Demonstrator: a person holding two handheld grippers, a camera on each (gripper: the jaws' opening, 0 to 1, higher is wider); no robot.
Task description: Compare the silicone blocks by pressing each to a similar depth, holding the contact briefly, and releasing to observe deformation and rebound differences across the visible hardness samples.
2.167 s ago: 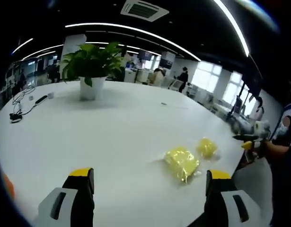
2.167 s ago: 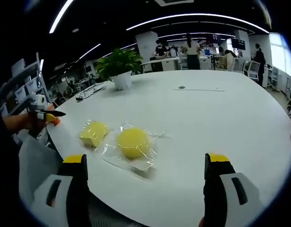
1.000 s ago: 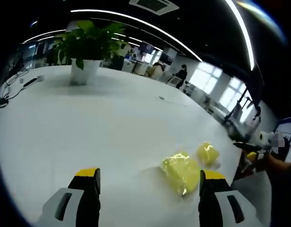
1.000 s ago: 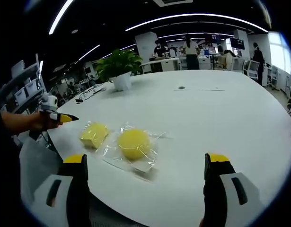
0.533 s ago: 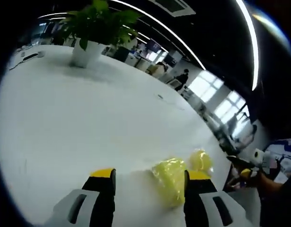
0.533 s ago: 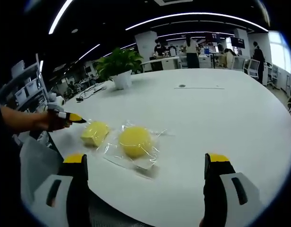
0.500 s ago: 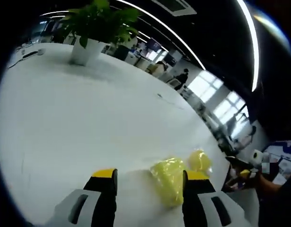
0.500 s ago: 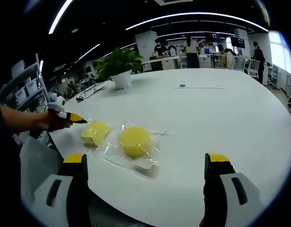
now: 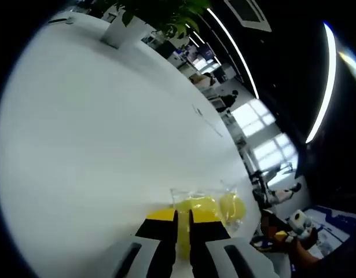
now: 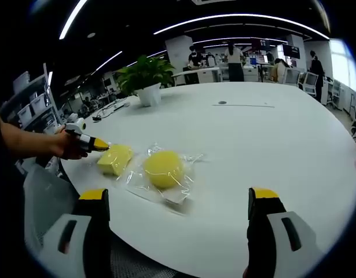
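A square yellow silicone block in a clear bag lies near the table's left edge. Beside it on the right is a round yellow block in its own clear bag. My left gripper, held by a hand, has its yellow tips touching the square block's left end. In the left gripper view its jaws stand almost together, right behind the square block, with the round block further right. My right gripper hangs open in front of the blocks, nothing between its jaws.
The blocks lie on a large white table with its near edge close below them. A potted plant stands far back on it, with cables to its left. Office desks and people are far behind.
My left gripper has narrowed from wide open to nearly together and moved in low until its tips reach the square block. The right gripper has stayed open and still.
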